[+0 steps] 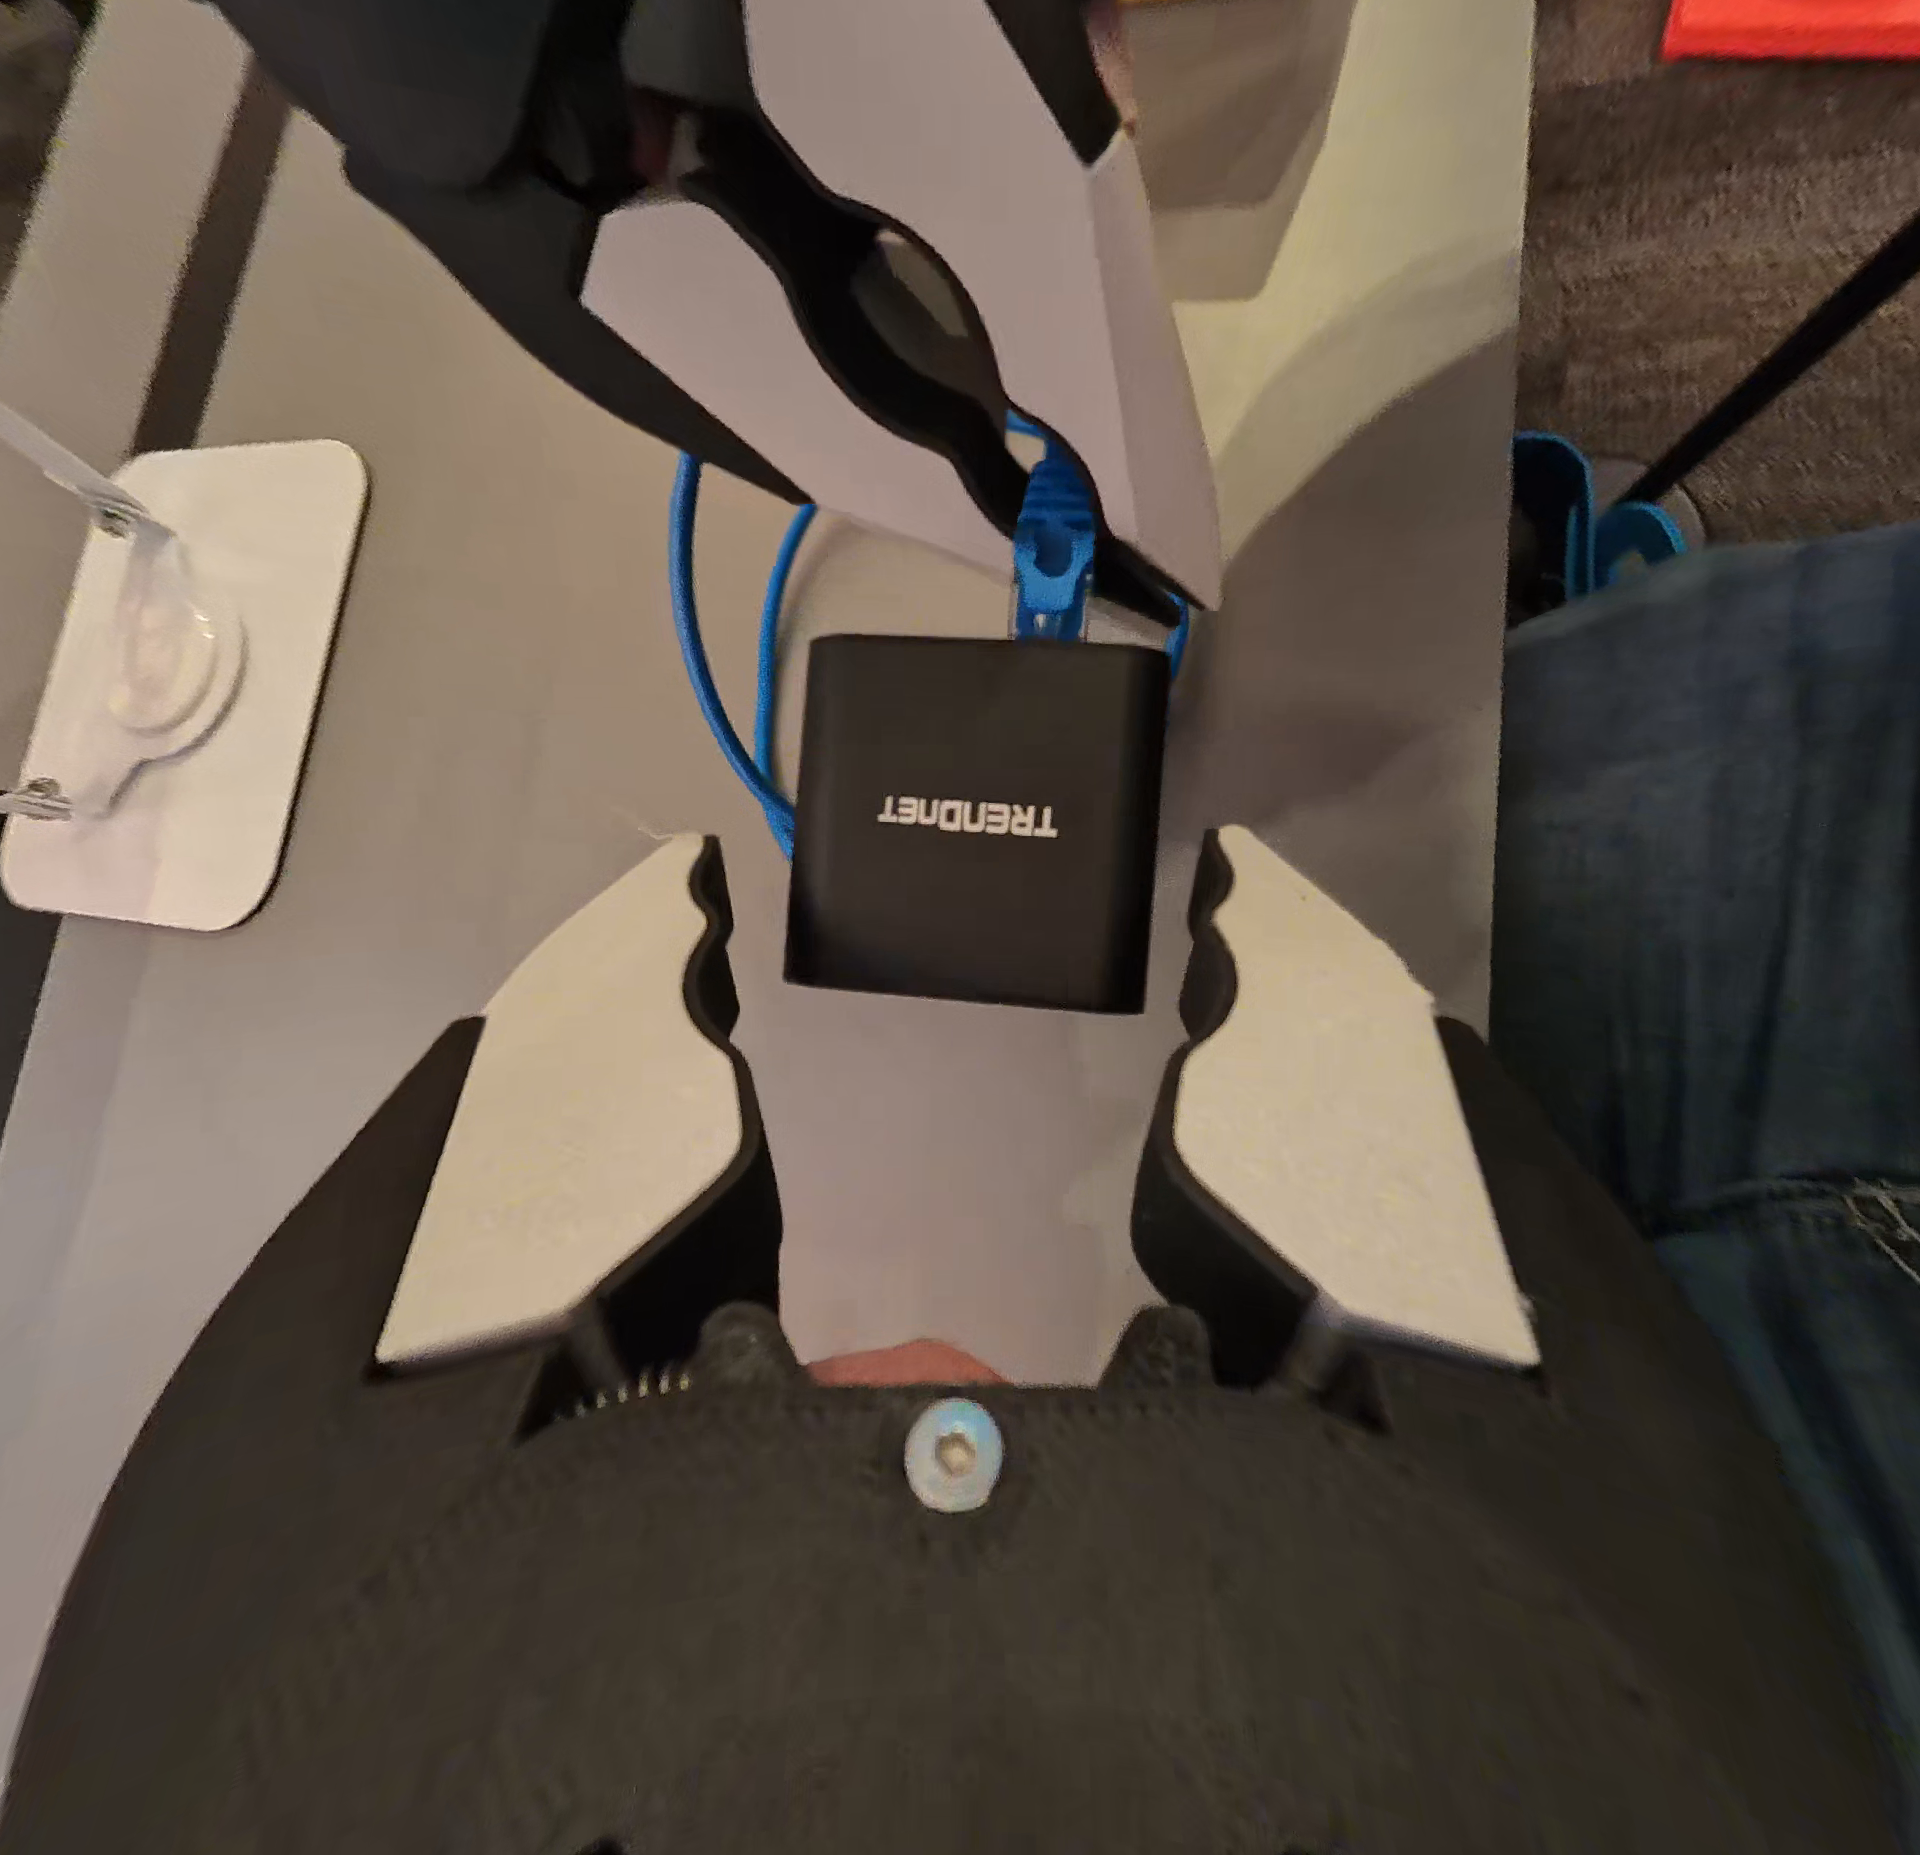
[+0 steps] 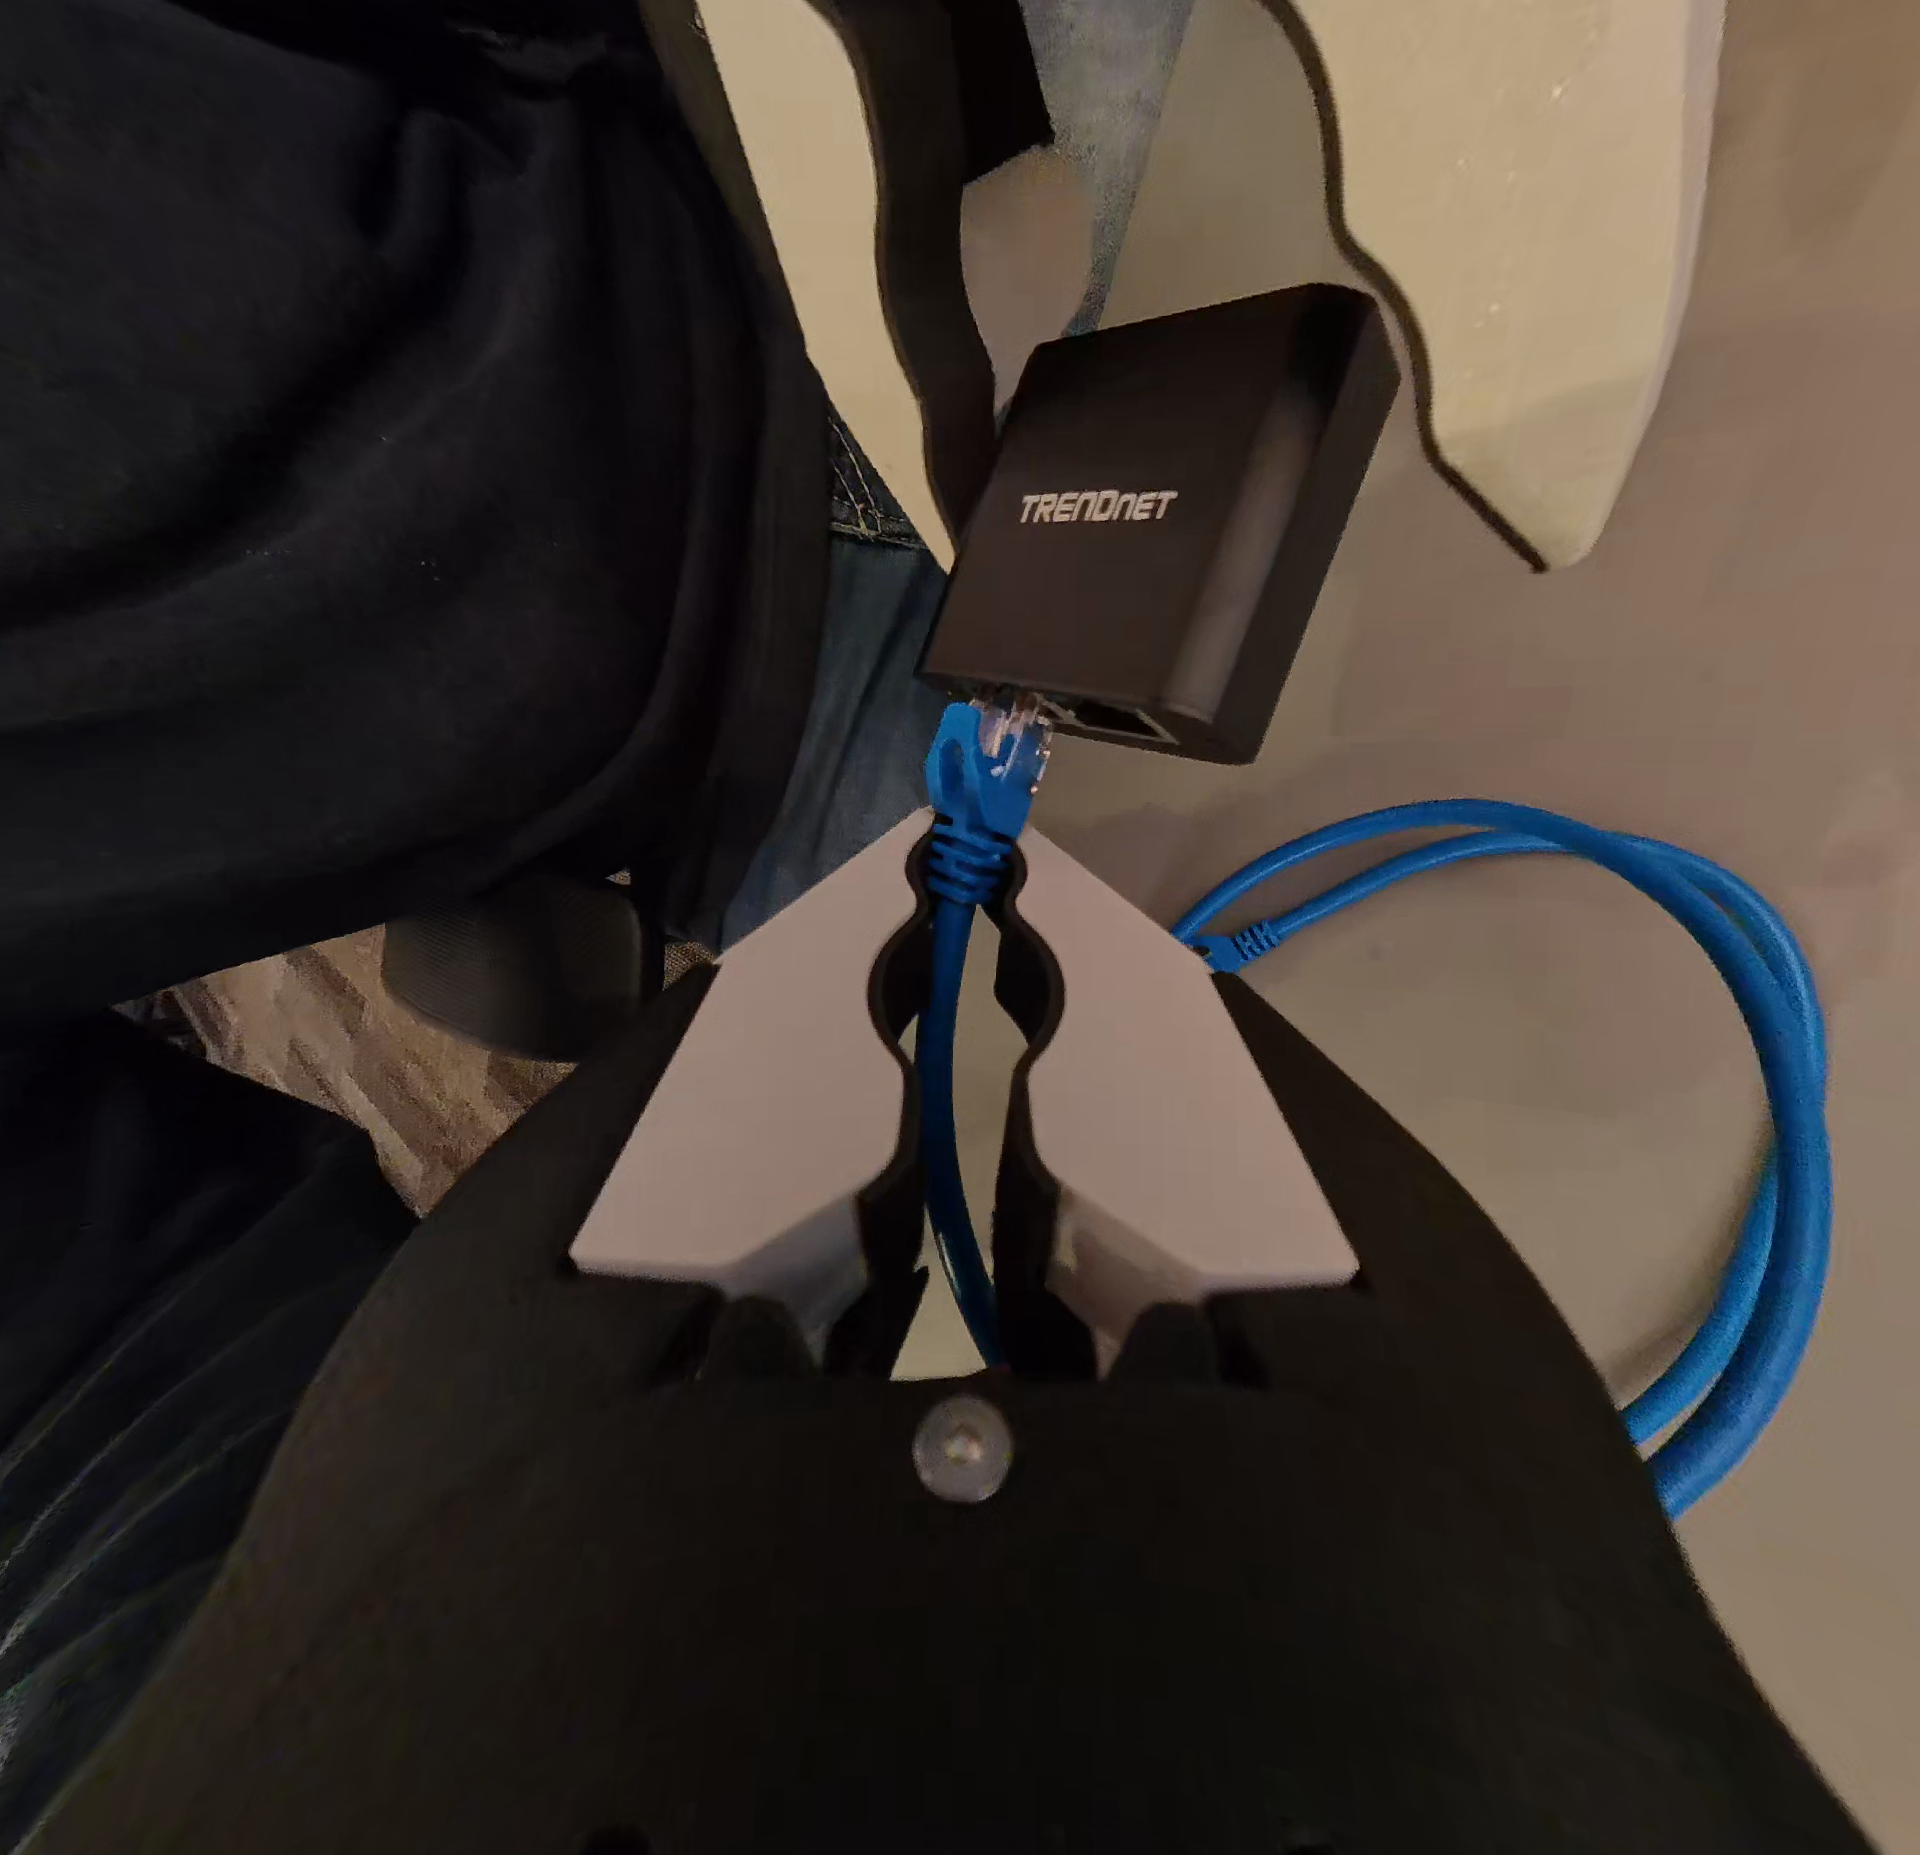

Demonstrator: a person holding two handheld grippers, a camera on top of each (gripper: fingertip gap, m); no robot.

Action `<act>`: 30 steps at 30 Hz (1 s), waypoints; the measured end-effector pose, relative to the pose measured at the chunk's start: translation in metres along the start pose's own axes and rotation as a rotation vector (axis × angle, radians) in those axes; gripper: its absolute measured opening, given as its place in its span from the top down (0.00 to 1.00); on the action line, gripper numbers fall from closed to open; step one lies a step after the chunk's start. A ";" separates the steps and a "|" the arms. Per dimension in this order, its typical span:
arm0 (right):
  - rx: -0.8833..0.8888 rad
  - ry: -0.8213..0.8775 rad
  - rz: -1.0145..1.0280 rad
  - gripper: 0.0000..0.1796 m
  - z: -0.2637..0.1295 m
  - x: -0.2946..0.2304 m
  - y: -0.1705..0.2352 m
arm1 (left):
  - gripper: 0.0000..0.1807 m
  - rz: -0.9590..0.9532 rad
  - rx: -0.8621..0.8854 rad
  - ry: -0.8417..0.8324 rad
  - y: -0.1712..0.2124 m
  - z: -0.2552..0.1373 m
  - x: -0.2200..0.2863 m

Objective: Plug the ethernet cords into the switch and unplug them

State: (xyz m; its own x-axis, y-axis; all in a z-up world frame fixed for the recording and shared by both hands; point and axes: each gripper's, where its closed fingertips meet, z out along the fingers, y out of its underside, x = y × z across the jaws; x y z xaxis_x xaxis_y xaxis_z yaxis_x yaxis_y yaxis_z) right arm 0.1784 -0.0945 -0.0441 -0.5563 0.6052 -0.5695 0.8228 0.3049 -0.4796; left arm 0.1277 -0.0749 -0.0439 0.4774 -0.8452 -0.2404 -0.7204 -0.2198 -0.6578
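Working from the pale grey tabletop (image 1: 499,662) inward, we judged the task to be at an early or middle stage, since we could not tell whether the plug was going in or coming out. On that surface lay the small black box-shaped switch (image 1: 977,818), flat and near the table's edge, with a person's denim-clad leg (image 1: 1714,870) just beyond. Our left gripper (image 1: 961,932) stood released, its white fingers either side of the switch's near end without clearly touching it, so bracing it seemed the likely intent. Our right gripper (image 2: 961,849) was clenched on the blue rubber boot of the blue ethernet cord (image 2: 961,1078), the rest of which looped on the table beside it. Its clear plastic plug (image 2: 1013,740) sat at the mouth of the leftmost port, tilted and not seated; the neighbouring port (image 2: 1122,725) looked empty. A second blue connector end (image 2: 1236,945) lay loose on the table, untouched.
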 end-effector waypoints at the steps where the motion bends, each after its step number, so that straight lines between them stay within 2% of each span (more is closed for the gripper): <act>1: -0.007 0.000 0.001 0.98 0.001 0.000 0.000 | 0.52 0.008 -0.021 0.026 0.001 0.001 0.003; 4: -0.017 -0.004 -0.008 0.98 0.004 0.000 -0.001 | 0.50 0.029 -0.075 0.079 0.004 0.004 0.010; 10: 0.016 -0.006 -0.018 0.98 0.002 0.000 -0.004 | 0.61 -0.023 0.023 0.124 -0.005 0.003 0.008; 17: -0.008 -0.006 -0.008 0.98 0.004 0.001 0.000 | 0.58 -0.015 -0.074 0.145 0.001 0.010 0.011; 26: -0.001 -0.008 0.001 0.98 0.004 0.004 -0.002 | 0.60 -0.019 -0.231 0.148 0.012 0.014 0.010; 30: 0.019 -0.010 -0.004 0.98 0.005 0.003 -0.005 | 0.59 -0.043 -0.218 0.153 0.006 0.014 0.010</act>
State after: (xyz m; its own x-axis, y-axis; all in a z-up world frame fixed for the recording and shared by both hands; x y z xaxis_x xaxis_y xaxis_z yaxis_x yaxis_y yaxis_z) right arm 0.1719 -0.0982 -0.0468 -0.5606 0.5965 -0.5744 0.8183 0.2929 -0.4945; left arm 0.1351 -0.0774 -0.0601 0.4398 -0.8932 -0.0938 -0.8007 -0.3426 -0.4915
